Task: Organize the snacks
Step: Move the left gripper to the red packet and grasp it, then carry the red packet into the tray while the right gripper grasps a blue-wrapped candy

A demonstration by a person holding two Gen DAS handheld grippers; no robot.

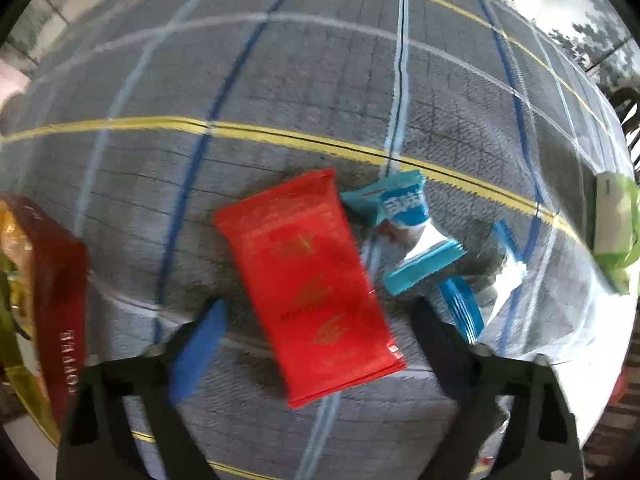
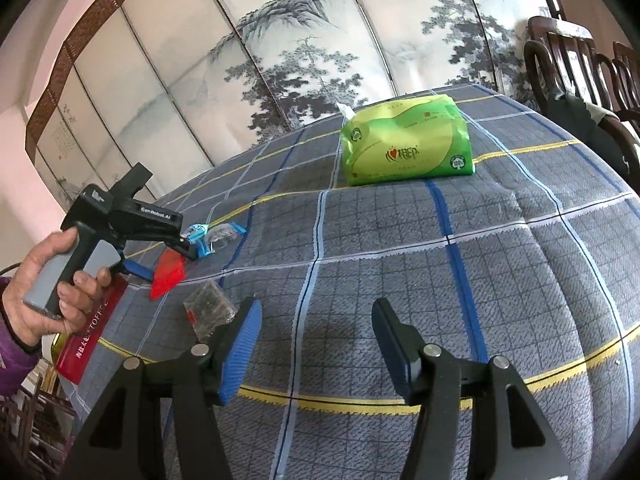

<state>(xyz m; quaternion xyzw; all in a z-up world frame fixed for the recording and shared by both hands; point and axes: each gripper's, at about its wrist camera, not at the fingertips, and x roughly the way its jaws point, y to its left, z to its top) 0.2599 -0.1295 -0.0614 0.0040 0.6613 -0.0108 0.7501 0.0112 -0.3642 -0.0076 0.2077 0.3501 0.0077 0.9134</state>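
So, left to right: your red toffee box (image 1: 48, 300) sits at the far left of the left wrist view, and the red snack packet (image 1: 308, 280) lies flat on the plaid tablecloth (image 1: 280, 80) right between the spread fingers of your left gripper (image 1: 320, 320). Those jaws are wide apart, holding nothing. The thing that matters here is the packet's long axis: it runs roughly along the gripper's reach, tilted a bit toward the lower right, so the fingers flank its long sides and closing would pinch across the narrow width. Looks lined up to me.

Just right of it, touching or nearly so, are the blue-and-white candies (image 1: 404, 224), with a clear blue-edged wrapper (image 1: 492, 280) past the right finger.

Your right gripper (image 2: 316, 344) is parted too, empty, over bare cloth, well apart from the packet, so the left one is clearly nearer.

The right wrist view adds what the left can't show: a small clear plastic box (image 2: 208, 312) by its left finger and the whole green tissue pack (image 2: 404, 144) further back.
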